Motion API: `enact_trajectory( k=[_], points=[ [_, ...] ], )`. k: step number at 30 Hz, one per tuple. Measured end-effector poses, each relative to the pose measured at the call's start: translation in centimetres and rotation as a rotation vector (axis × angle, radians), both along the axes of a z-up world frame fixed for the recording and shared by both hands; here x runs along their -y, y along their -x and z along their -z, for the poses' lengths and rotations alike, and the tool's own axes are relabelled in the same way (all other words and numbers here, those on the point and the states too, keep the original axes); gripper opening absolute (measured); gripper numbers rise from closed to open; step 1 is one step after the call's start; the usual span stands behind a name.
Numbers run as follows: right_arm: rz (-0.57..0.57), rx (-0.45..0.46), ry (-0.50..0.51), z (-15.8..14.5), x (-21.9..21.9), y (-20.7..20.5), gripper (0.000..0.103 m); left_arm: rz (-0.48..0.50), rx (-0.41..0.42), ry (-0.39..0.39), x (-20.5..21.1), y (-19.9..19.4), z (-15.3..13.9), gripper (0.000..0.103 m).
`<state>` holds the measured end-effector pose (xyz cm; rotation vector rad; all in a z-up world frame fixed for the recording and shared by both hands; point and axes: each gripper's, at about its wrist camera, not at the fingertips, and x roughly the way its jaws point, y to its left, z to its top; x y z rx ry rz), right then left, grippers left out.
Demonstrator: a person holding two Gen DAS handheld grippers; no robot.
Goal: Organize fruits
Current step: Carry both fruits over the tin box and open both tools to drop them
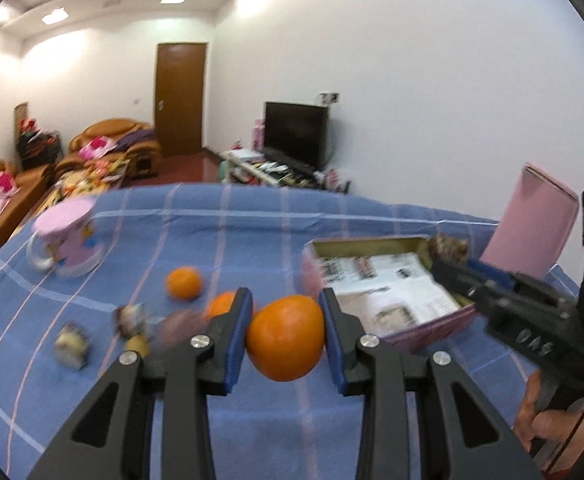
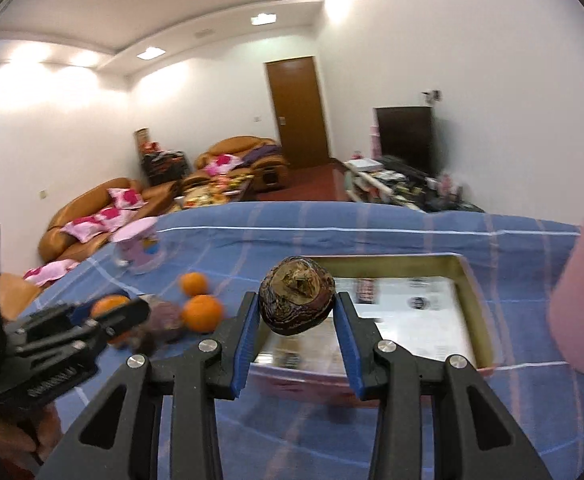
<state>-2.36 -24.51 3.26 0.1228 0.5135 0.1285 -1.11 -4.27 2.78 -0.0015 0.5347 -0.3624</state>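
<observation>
My left gripper (image 1: 286, 295) is shut on a large orange (image 1: 286, 340) and holds it above the blue checked cloth. From the right wrist view the left gripper (image 2: 126, 316) shows at the left, its orange (image 2: 110, 304) partly hidden. My right gripper (image 2: 296, 300) is shut on a dark brown-purple round fruit (image 2: 296, 300), held over the near edge of an open pink tin (image 2: 467, 288) lined with newspaper. In the left wrist view that right gripper (image 1: 449, 266) and its dark fruit (image 1: 447, 246) hang over the pink tin (image 1: 371, 242). Two oranges (image 1: 184, 282) (image 1: 222, 304) and a blurred dark fruit (image 1: 180, 326) lie on the cloth.
The tin's pink lid (image 1: 531, 224) stands upright at the right. A glass mug with a pink lid (image 1: 68, 240) stands at the far left of the table. Small wrapped items (image 1: 72, 344) lie near the left fruits. A person's hand (image 1: 547, 428) holds the right gripper.
</observation>
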Motion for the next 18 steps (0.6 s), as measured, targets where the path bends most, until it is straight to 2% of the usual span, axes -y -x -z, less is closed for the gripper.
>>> enact_trajectory(
  k=[6,10,18],
  points=[
    [0.102,-0.031,0.02,0.7,3.9,-0.6,0.04,0.066,0.022,-0.032,5.4,-1.9,-0.1,0.036],
    [0.138,-0.055,0.045,1.3,5.3,-1.3,0.04,0.086,0.0,-0.055,7.9,-3.2,0.8,0.036],
    [0.152,-0.091,0.093,2.3,5.9,-2.6,0.04,0.078,-0.045,-0.069,10.3,-5.0,2.2,0.036]
  ],
)
